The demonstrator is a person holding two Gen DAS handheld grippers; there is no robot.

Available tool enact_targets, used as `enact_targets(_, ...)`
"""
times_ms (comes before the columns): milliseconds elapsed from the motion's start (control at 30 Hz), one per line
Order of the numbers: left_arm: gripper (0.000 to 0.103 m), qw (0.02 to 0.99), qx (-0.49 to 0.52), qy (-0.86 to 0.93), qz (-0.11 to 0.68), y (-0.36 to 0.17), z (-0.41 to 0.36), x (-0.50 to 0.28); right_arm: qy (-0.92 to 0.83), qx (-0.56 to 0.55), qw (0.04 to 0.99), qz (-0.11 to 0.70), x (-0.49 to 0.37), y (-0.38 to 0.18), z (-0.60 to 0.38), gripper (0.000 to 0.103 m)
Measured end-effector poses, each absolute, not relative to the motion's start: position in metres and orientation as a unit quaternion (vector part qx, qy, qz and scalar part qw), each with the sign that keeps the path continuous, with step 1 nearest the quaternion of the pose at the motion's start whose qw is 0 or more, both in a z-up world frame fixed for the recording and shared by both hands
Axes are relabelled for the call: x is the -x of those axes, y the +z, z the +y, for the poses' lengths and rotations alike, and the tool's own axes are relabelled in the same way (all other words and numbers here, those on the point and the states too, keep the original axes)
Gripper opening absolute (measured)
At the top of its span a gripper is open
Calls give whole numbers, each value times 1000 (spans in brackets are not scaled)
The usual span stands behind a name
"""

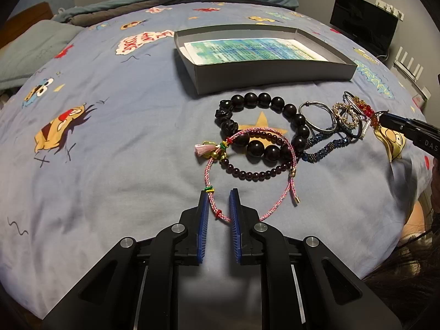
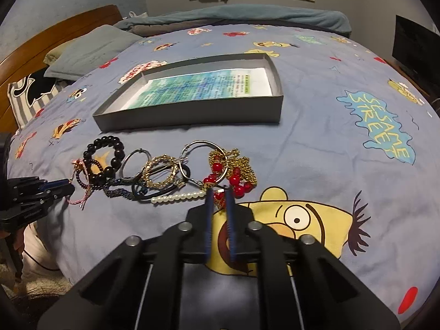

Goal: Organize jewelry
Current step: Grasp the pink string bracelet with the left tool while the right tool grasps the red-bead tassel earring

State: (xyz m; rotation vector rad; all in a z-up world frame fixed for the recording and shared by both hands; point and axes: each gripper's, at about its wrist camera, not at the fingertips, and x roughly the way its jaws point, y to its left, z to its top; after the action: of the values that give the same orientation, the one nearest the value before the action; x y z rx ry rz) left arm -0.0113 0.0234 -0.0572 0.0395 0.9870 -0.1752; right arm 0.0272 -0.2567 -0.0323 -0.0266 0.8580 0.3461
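Left hand-held gripper (image 1: pixel 219 192) low at frame bottom, jaws spread astride pink braided cord bracelet (image 1: pixel 210 200). Right hand-held gripper (image 2: pixel 219 191) narrowly parted around red bead jewelry (image 2: pixel 237 184). Jewelry mid-frame on bed (image 2: pixel 316 143); bedspread reads "SESAME STREET".

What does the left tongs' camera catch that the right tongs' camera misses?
Only the left view shows the pink braided cord up close, running between the left tongs, and the small pink tassel.

Only the right view shows the wooden headboard, the "Sesame Street" print, and the right tongs around part of the red bead and gold chain piece.

Both show the grey box and the big black bead bracelet.
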Motion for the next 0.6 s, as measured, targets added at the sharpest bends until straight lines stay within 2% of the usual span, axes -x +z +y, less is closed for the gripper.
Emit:
enact_targets(133, 14, 876, -18, -84, 474, -57, 24, 11, 183, 20, 899, 397, -23, -29, -252, 1)
enact_targets(200, 5, 877, -16, -84, 473, -57, 25, 11, 185, 22, 903, 386, -20, -26, -251, 0)
enact_targets(600, 4, 902, -23, -98, 420, -18, 28, 13, 189, 24, 920, 344, -22, 10, -252, 0)
